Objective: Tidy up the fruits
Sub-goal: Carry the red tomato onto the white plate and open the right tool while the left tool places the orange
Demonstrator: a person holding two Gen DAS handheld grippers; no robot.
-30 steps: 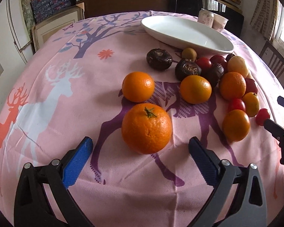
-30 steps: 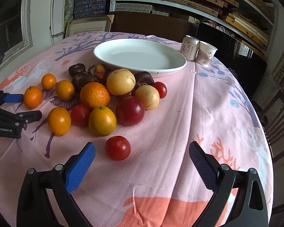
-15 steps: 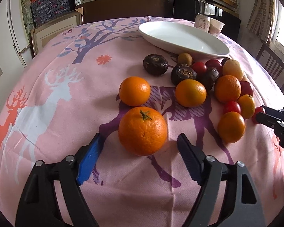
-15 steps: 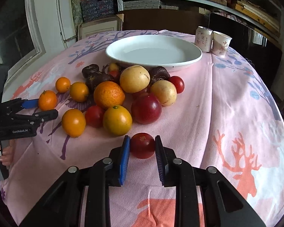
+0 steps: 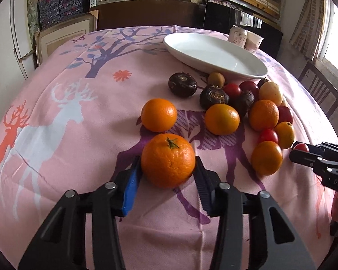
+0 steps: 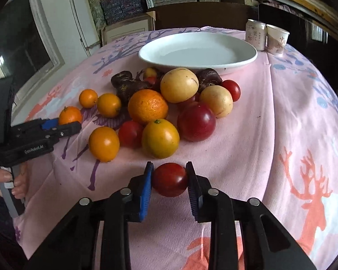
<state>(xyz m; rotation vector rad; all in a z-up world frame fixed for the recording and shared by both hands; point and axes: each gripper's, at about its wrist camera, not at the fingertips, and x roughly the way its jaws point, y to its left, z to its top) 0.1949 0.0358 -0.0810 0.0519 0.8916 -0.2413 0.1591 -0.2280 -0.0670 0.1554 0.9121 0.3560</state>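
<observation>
The left gripper (image 5: 168,168) has its two jaws pressed on the sides of a big orange (image 5: 168,160), which sits on the pink tablecloth (image 5: 78,139). The right gripper (image 6: 169,178) squeezes a small red tomato (image 6: 169,179) between its jaws, close to the cloth. Just past the tomato is a heap of fruit (image 6: 166,110): oranges, red ones, pale yellow ones and dark brown ones, all touching. Behind the heap sits a white plate (image 6: 198,64). A can (image 6: 256,35) and a paper cup (image 6: 277,38) stand beside the plate.
</observation>
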